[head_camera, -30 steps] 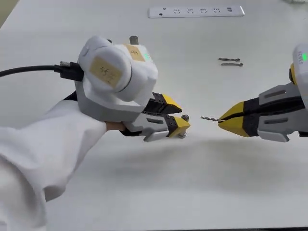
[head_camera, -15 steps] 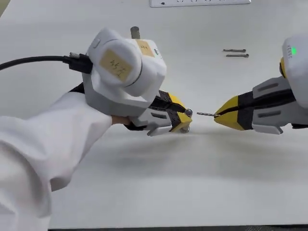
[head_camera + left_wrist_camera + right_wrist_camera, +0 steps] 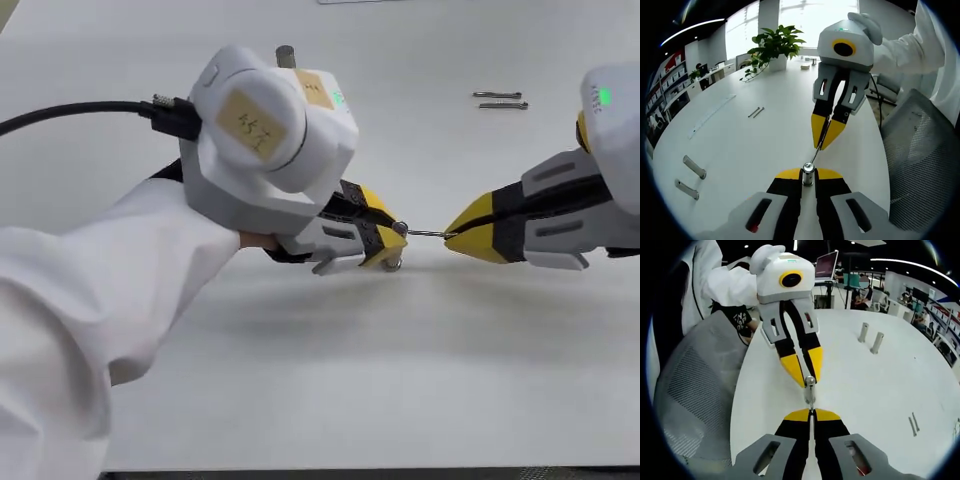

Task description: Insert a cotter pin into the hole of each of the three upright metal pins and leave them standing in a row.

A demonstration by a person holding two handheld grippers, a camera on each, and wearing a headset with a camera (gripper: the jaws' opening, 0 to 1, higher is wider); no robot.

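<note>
left gripper [image 3: 388, 238] pinches a cylindrical metal pin [image 3: 808, 175]; right gripper [image 3: 452, 236] pinches a thin wire cotter pin [image 3: 425, 233]

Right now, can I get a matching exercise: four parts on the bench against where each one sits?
Things:
1. nearest metal pin
2. cotter pin
3. spare cotter pins
4. other metal pins

States:
A. lying side by side on the table
B. standing free, upright
C. clamped in the left hand-held gripper
D. pinched in the right hand-held gripper, tip at the pin's head

Pairs: 1-C, 2-D, 3-A, 4-B
</note>
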